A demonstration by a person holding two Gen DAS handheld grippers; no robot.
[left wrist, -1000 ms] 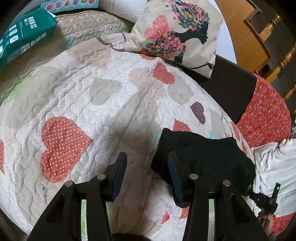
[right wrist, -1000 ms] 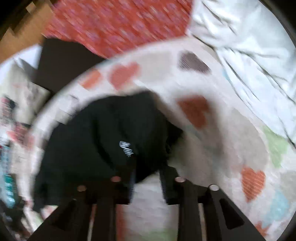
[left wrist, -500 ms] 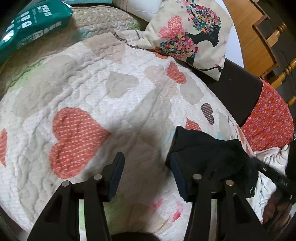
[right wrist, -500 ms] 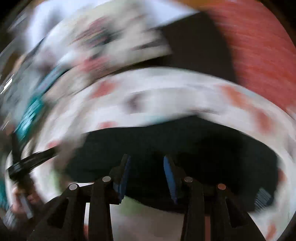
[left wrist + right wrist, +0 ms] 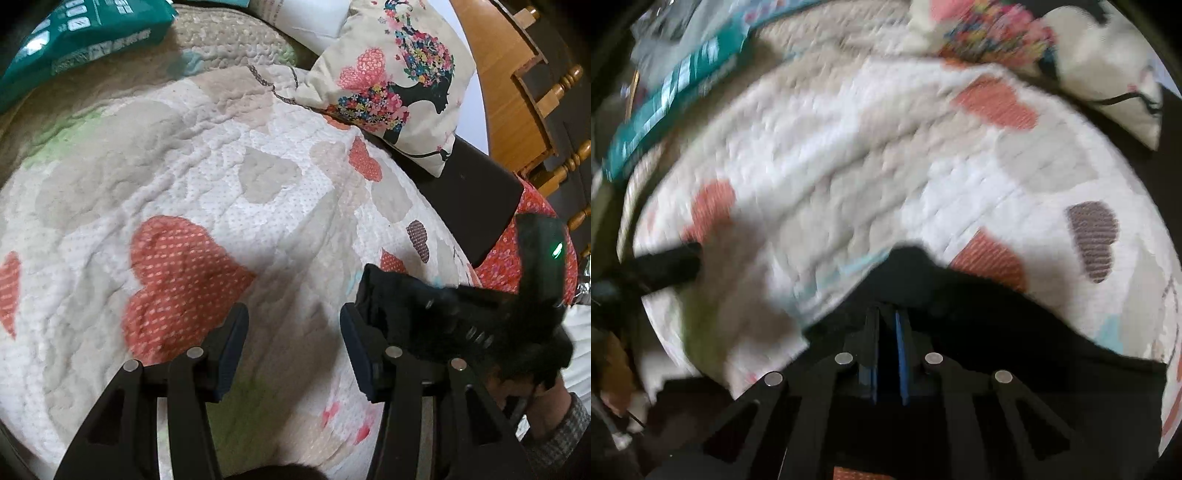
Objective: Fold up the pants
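Note:
The black pants (image 5: pixel 402 299) are a folded bundle on the heart-patterned quilt (image 5: pixel 184 184), at the right in the left wrist view. My left gripper (image 5: pixel 293 332) is open and empty, hovering over the quilt just left of the bundle. My right gripper (image 5: pixel 886 328) is shut on the black pants (image 5: pixel 979 314), its blue pads nearly together with black cloth around them. It shows blurred in the left wrist view (image 5: pixel 480 325), over the bundle.
A flower-print pillow (image 5: pixel 399 74) lies at the far right of the bed. A teal package (image 5: pixel 74 37) lies at the far left. A red patterned cloth (image 5: pixel 517 251) and wooden furniture (image 5: pixel 517 92) are to the right. The left gripper's finger (image 5: pixel 665 266) enters the right wrist view.
My right gripper swung round onto the pants and closed from open to shut on them. My left gripper stayed open and drifted slightly left, off the bundle.

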